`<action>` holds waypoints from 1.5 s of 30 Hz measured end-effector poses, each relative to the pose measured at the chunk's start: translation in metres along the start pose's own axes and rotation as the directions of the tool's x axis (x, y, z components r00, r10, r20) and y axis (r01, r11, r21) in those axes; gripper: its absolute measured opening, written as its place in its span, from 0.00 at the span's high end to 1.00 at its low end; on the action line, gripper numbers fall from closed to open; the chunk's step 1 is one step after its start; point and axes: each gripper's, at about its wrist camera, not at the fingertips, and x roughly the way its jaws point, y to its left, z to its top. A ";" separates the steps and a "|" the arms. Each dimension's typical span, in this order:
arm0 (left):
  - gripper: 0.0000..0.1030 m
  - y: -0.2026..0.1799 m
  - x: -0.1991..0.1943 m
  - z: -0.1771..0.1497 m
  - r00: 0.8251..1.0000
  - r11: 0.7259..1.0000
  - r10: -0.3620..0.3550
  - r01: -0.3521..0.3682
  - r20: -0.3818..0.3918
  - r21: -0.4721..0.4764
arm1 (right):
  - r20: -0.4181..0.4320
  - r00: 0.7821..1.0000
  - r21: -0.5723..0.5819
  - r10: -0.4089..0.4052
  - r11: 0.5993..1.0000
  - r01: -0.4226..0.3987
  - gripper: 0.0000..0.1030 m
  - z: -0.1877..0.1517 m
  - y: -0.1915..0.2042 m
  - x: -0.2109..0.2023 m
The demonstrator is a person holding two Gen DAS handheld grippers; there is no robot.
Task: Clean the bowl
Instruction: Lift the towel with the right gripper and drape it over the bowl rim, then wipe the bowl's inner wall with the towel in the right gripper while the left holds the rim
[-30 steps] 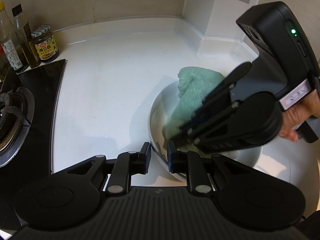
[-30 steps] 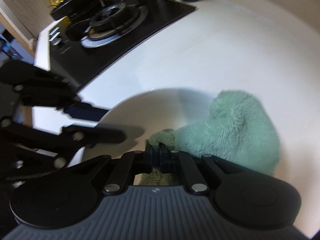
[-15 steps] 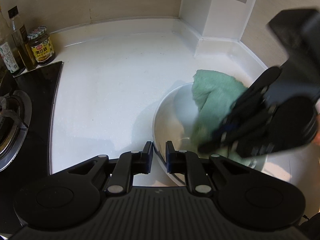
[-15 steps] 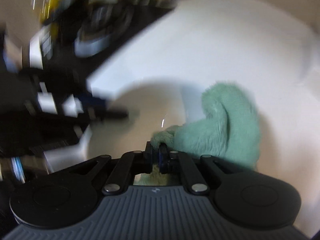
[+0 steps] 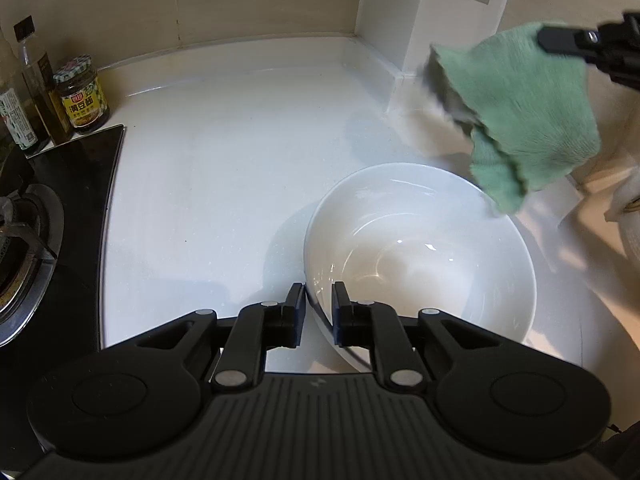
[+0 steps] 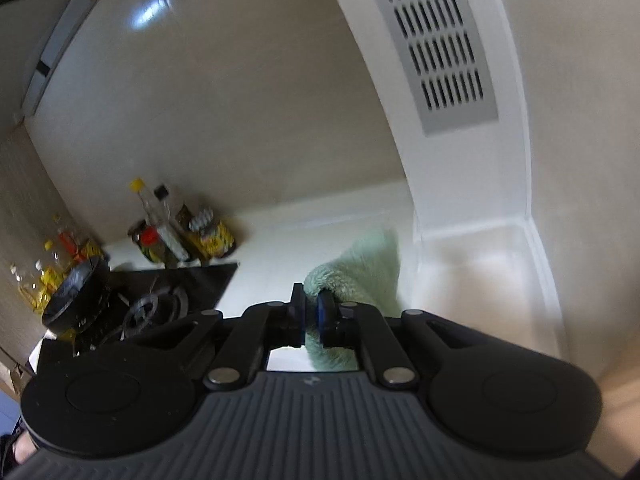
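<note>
Since a second ago my right tongs (image 6: 309, 312) have lifted the green cloth (image 5: 532, 116) out of the white bowl (image 5: 420, 248); cloth now hangs at upper right of the left wrist view, clear of the rim, blurred. Right tongs are clamped tight on a fold of the cloth, pads nearly touching. Bowl sits empty on the white counter (image 5: 224, 160), lower centre-right of the left view. My left tongs (image 5: 318, 300) straddle the bowl's near rim at a narrow gap, one finger inside, one outside; can't tell if the pads actually press it. Sauce jar (image 5: 82, 94) and bottles (image 5: 38, 84) upper left, hob (image 5: 60, 208) at left edge.
</note>
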 end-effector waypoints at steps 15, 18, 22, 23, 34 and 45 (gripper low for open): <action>0.85 -0.001 0.000 0.000 1.000 1.000 -0.005 0.005 0.001 0.023 | -0.069 0.992 0.156 0.104 0.983 -0.092 0.93 -0.026 -0.029 0.015; 0.84 0.002 -0.001 -0.001 1.000 1.000 -0.015 0.015 0.006 0.010 | -0.146 0.989 0.113 -0.009 0.993 0.025 0.89 -0.040 -0.035 0.034; 0.84 0.000 -0.001 0.000 1.000 1.000 -0.010 0.010 0.003 0.016 | -0.181 0.977 0.060 -0.111 0.991 0.123 0.81 -0.046 -0.038 0.040; 0.84 0.000 -0.001 0.000 1.000 1.000 -0.007 0.007 0.001 0.019 | -0.183 0.975 0.044 -0.124 0.990 0.135 0.78 -0.046 -0.038 0.039; 0.84 -0.002 -0.001 -0.001 1.000 1.000 0.005 -0.005 0.003 0.017 | -0.135 0.981 -0.371 -0.138 0.925 0.079 0.76 -0.026 0.013 0.037; 0.82 0.001 0.000 -0.005 1.000 1.000 -0.007 0.007 0.029 0.002 | -0.410 0.894 -0.542 -0.182 0.837 -0.078 0.76 -0.030 0.008 0.115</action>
